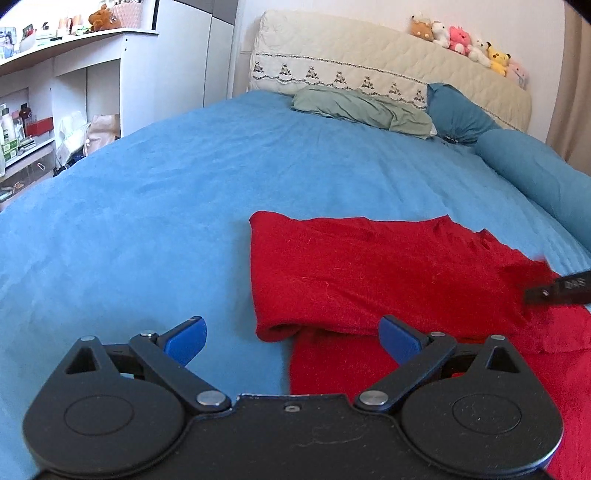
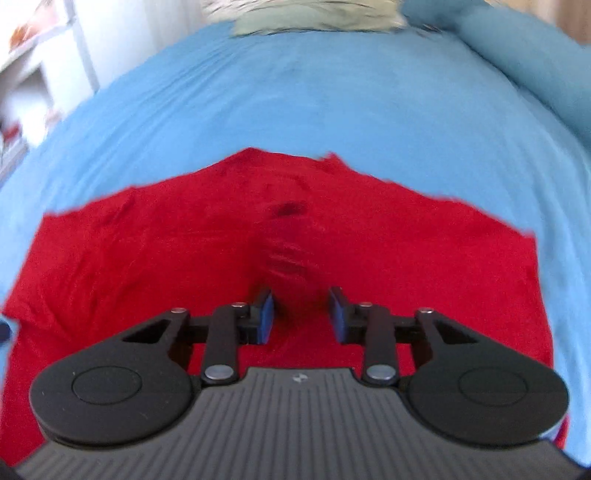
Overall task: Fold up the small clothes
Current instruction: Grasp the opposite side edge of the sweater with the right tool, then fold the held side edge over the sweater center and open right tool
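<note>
On the far left of the left wrist view a white shelf unit (image 1: 66, 74) stands beside the bed, its open compartments serving as the only containers in sight: the top ledge carries a brown plush toy (image 1: 102, 19) and small framed items, while the lower cubbies hold bottles, boxes and a red box (image 1: 38, 127), too small to identify further. Moving right, the blue bedspread (image 1: 147, 221) lies smooth and bare, probably chosen as a broad, soft surface for folding. The left gripper (image 1: 291, 338) hovers low over it with its jaws spread wide and nothing between the blue pads, straddling the near left corner of the red garment (image 1: 369, 266); that placement suggests it is lining up to take the folded edge there. The garment lies flat on the bedspread near the front of the bed, already doubled over once, its upper layer ending in a rolled edge above a lower layer that runs toward the camera. Behind it a green pillow (image 1: 362, 109) and a blue bolster (image 1: 535, 173) rest against the quilted headboard (image 1: 369, 51), topped by a row of soft toys (image 1: 465, 42). At the right, the right gripper (image 2: 301, 314) presses down into the middle of the garment, jaws partly drawn in with a ridge of red cloth bunched between the pads; whether they actually pinch it I cannot tell, as the view is blurred.
</note>
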Tool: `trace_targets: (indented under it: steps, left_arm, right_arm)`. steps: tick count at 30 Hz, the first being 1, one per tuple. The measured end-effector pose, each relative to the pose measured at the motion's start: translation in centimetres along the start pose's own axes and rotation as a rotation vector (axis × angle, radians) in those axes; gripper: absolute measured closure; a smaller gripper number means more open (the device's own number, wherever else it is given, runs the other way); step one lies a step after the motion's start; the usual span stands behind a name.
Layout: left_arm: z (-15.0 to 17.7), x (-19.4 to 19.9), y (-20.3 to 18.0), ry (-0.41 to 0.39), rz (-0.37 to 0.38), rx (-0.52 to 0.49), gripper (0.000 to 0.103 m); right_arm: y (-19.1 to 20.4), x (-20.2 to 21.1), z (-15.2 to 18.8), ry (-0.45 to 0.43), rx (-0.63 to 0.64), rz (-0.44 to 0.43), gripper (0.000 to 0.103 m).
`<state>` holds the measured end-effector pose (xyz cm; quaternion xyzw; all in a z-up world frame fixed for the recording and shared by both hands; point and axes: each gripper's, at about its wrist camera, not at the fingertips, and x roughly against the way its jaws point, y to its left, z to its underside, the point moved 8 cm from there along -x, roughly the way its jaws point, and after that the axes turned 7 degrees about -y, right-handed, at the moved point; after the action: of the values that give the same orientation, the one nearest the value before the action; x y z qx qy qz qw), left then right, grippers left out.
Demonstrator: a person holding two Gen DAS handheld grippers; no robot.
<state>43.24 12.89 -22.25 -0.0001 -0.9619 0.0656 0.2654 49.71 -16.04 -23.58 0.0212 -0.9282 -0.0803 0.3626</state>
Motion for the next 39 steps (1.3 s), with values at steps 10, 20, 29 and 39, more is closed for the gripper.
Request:
trace_targets:
  steps: [10, 20, 29, 39]
  left_arm:
    - [0.9, -0.8, -0.2, 0.014, -0.018, -0.026, 0.002]
    - [1.1, -2.0, -0.1, 0.015, -0.049, -0.058, 0.002]
    - [0.8, -3.1, -0.2, 0.01, -0.064, -0.056, 0.004]
    - [1.8, -3.2, 1.9, 0.053, -0.155, -0.05, 0.015]
  right_arm:
    - [-1.4, 0.3, 0.6, -0.091, -0.185, -0.097, 0.031]
    - [-0.7, 3.0, -6.1, -0.209, -0.078, -0.087, 0.081]
    - [-5.6, 7.3, -10.2, -0.294, 0.022, 0.039, 0.082]
    - [-11.5, 3.7, -2.1, -0.177, -0.062, 0.097, 0.082]
